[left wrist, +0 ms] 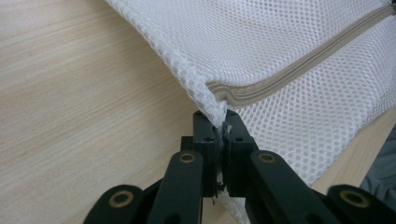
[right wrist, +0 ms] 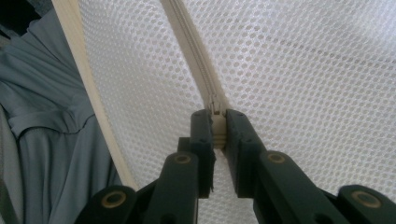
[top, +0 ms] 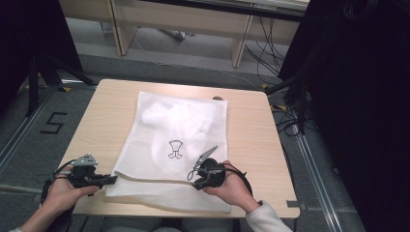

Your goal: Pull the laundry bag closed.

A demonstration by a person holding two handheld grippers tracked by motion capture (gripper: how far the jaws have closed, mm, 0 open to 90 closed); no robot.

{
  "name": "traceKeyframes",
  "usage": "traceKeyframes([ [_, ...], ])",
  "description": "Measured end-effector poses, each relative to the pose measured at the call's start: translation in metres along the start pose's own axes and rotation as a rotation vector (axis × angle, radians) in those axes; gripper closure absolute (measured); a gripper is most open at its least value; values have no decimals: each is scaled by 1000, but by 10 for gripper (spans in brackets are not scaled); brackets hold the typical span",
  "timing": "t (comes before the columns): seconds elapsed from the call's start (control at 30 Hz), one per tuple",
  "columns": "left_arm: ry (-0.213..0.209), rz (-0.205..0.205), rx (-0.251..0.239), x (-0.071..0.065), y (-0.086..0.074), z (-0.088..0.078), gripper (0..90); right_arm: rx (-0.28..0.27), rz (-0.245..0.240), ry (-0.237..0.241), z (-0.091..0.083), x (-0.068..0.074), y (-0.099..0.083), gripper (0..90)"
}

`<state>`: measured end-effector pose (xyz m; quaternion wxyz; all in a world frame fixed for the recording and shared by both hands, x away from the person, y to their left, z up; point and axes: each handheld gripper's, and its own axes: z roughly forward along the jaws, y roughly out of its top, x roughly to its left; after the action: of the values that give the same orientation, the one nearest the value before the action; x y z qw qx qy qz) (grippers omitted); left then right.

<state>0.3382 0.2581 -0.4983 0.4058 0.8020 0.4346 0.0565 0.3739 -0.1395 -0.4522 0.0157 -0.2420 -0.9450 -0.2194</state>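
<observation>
A white mesh laundry bag point(top: 179, 130) lies flat on the wooden table point(top: 251, 140), with white cloth and a small printed mark showing through it. My left gripper point(top: 113, 179) is shut on the bag's near-left corner point(left wrist: 212, 105), right where the beige zipper point(left wrist: 303, 65) ends. The jaws of the left gripper point(left wrist: 218, 122) pinch the mesh between them. My right gripper point(top: 195, 182) sits on the bag's near edge, toward the right. In the right gripper view, that gripper point(right wrist: 217, 119) is shut on the cream zipper pull point(right wrist: 217, 131), and the zipper track point(right wrist: 189, 44) runs away from it.
The table's front edge point(right wrist: 88, 84) runs just behind the zipper, with the person's grey-blue clothing point(right wrist: 51, 140) beyond it. Bare wood point(left wrist: 70, 93) lies left of the bag. Desk legs and cables point(top: 270, 43) stand on the floor past the table.
</observation>
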Motion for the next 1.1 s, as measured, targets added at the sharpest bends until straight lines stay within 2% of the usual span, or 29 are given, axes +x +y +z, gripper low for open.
traceKeyframes([
  [0.03, -10, -17, 0, 0, 0, 0, 855, -2, -2, 3, 0, 0, 0, 824],
  [0.13, -11, -14, -1, 0, 0, 0, 854, -5, -14, 6, 0, -1, -1, 824],
  [0.23, -7, -10, 0, 0, 0, 0, 854, -2, 0, 1, 0, 0, -1, 824],
  [0.3, -1, -24, -28, 0, 0, 1, 855, 0, 4, -1, -1, -1, -1, 824],
  [0.33, 8, -18, -16, 1, 0, -1, 855, 1, 1, -4, -1, -1, -2, 824],
  [0.4, 0, -24, -6, 1, 0, -1, 855, -4, -12, -2, 0, -2, -3, 824],
  [0.5, 4, -20, -1, 2, 0, -2, 854, 2, 5, -1, -1, -2, -4, 824],
  [0.77, 11, -17, -1, 2, 0, -2, 855, 0, -3, 0, -1, -2, -4, 824],
  [0.83, 18, -24, -22, 2, 0, -1, 855, 1, -3, 2, -1, -3, -5, 824],
  [1.1, 25, -25, -19, 2, 0, -2, 855, 2, -5, 0, -1, -3, -5, 824],
])
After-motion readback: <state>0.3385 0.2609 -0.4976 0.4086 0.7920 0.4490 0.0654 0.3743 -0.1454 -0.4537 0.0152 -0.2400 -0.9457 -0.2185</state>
